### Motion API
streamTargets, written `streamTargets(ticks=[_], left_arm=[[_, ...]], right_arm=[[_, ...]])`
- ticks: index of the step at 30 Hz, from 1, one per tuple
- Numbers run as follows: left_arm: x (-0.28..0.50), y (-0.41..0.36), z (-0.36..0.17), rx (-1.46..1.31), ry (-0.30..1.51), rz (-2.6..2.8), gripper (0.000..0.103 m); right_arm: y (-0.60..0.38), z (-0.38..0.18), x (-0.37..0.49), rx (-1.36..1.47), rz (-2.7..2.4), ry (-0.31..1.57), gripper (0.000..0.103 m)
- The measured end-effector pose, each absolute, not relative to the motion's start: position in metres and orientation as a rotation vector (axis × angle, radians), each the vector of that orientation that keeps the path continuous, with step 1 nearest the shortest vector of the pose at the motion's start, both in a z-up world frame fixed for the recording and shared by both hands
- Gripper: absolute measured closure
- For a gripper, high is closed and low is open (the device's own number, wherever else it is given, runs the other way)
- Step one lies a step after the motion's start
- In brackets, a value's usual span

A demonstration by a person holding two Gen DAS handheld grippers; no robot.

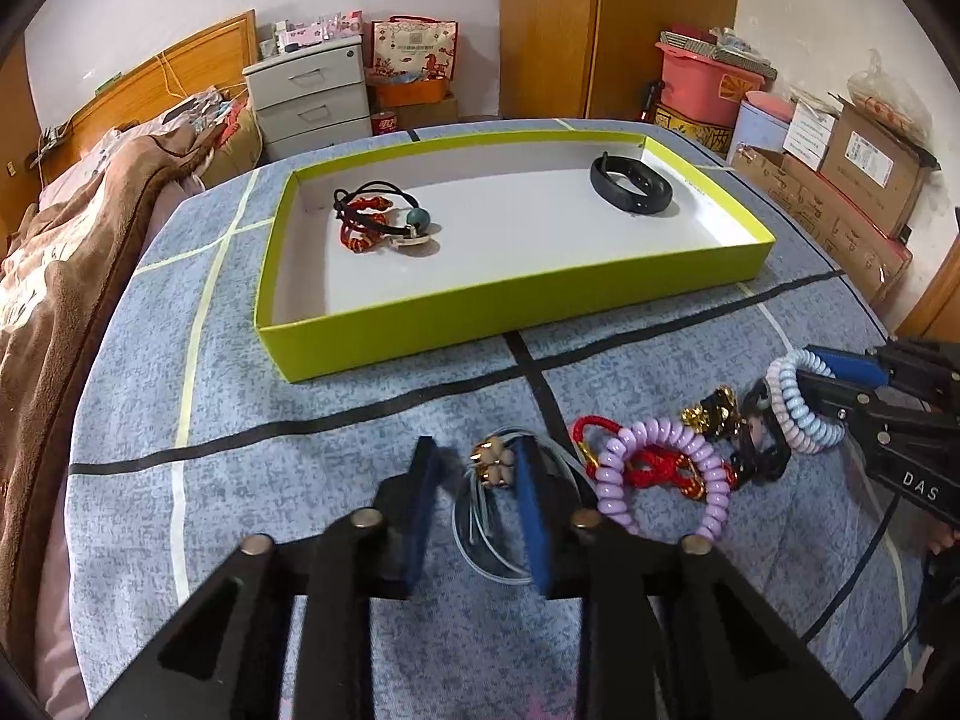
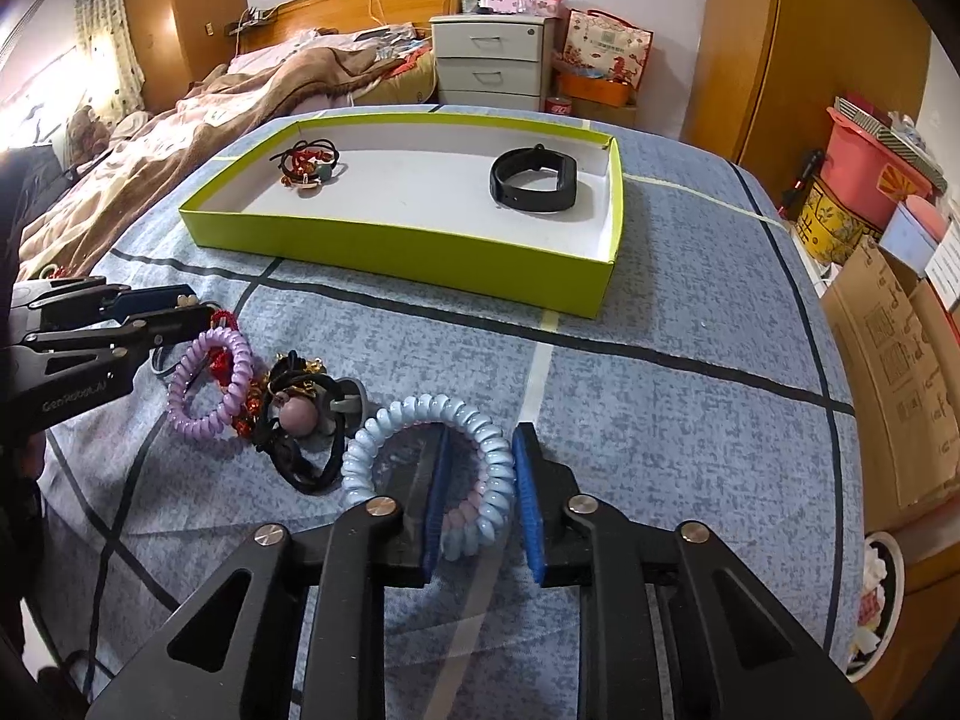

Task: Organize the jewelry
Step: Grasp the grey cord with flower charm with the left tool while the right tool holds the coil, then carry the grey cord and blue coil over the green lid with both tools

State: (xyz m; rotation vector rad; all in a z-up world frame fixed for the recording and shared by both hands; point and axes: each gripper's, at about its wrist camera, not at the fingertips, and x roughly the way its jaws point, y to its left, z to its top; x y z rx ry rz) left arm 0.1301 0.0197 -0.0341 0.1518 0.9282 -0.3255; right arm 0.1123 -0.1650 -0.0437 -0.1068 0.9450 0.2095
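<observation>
A lime-green tray (image 1: pixel 480 324) (image 2: pixel 420 258) lies on the blue patterned table. In it are a black wristband (image 1: pixel 630 186) (image 2: pixel 534 180) and a tangle of red and black cords with a teal bead (image 1: pixel 378 222) (image 2: pixel 306 165). My left gripper (image 1: pixel 480 468) is open around a grey-blue cord bracelet with cream beads (image 1: pixel 495 468). My right gripper (image 2: pixel 480 456) (image 1: pixel 798 378) is open around one side of a pale blue coil bracelet (image 2: pixel 432 468) (image 1: pixel 798 414). A purple coil bracelet (image 1: pixel 660 474) (image 2: pixel 210 384), red cords and black hair ties (image 2: pixel 300 420) lie between them.
A bed with a brown blanket (image 1: pixel 78 240) lies to the left. White drawers (image 1: pixel 309 99) and a wooden wardrobe stand behind the table. Cardboard boxes (image 1: pixel 840 180) and a pink bin (image 1: pixel 708 78) stand to the right.
</observation>
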Motion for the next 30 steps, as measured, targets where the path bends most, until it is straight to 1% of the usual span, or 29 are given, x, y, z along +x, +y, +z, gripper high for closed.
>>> streamTargets(ticks=[1,3,7,30], left_arm=[[0.130,0.020,-0.034,0.149,0.928,-0.323,0.086],[0.132,0.023,-0.034,0.131,0.931,-0.322,0.086],[0.131,0.025,-0.033,0.121,0.929,-0.310,0.087],[0.129,0.057,-0.007,-0.022,0.867,-0.286,0.087]], right_arm=[[-0.165,-0.044,0.113,-0.105,0.210,0.945,0.085],[-0.166,-0.044,0.113,-0.103,0.211,0.945,0.090],[-0.168,-0.044,0.114,-0.087,0.209,0.944,0.092],[-0.182,-0.025,0.109,0.004,0.194,0.895,0.093]])
